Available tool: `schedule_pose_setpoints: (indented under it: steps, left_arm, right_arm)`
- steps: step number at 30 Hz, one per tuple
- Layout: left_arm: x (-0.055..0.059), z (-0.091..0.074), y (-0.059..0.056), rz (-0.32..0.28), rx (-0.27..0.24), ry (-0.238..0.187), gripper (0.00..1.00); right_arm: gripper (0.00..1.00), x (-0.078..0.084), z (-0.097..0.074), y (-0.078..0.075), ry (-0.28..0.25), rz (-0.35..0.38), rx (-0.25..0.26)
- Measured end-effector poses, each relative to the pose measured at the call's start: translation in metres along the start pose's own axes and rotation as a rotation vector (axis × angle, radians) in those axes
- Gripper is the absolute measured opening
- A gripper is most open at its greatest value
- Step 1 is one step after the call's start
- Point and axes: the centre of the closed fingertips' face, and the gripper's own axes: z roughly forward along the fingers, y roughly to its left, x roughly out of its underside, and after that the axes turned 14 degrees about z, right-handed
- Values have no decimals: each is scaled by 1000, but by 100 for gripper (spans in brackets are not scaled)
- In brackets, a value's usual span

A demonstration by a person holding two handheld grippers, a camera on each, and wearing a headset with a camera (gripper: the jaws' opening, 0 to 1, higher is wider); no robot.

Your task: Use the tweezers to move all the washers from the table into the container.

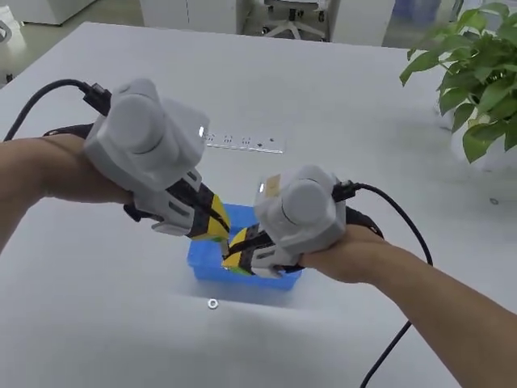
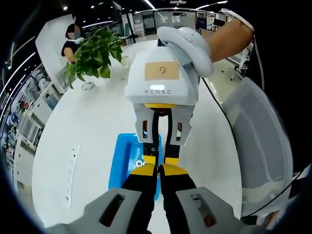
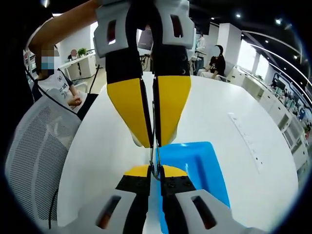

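My left gripper [image 2: 157, 170] and my right gripper [image 3: 155, 170] met tip to tip over the blue container [image 3: 195, 161], one pointing straight at the other. The left gripper's yellow pads were pressed together on the tweezers [image 3: 155, 141], a thin pair of metal strips that ran down the narrow slit between them. The lower end of the tweezers reached in between the tips of my right gripper's jaws, which were drawn in tight on it too, as far as I could see.

The container lay directly under both sets of tips. Seen from the right gripper, it spread ahead and off to the right of the jaws. One washer [image 1: 212, 304] lay flat on the white table [image 1: 323, 97] just outside the container's near wall, on my side of the grippers and a little to the left of the right gripper's tips, touching neither gripper. Whether any washers lay inside the container I could not tell.

Beyond the left gripper, a white power strip [image 1: 242, 143] lay on the table. A potted plant [image 1: 477, 65] stood well off past my right gripper.
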Motion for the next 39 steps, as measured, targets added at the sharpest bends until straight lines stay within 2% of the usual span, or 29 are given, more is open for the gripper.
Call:
schedule_pose_setpoints:
  steps: [16, 39]
  left_arm:
    - [15, 15, 22, -12, -1, -10, 6]
    - [43, 44, 43, -36, 9, -11, 6]
  right_arm:
    - [8, 6, 9, -26, 2, 13, 7]
    - [9, 25, 32, -59, 16, 35, 1]
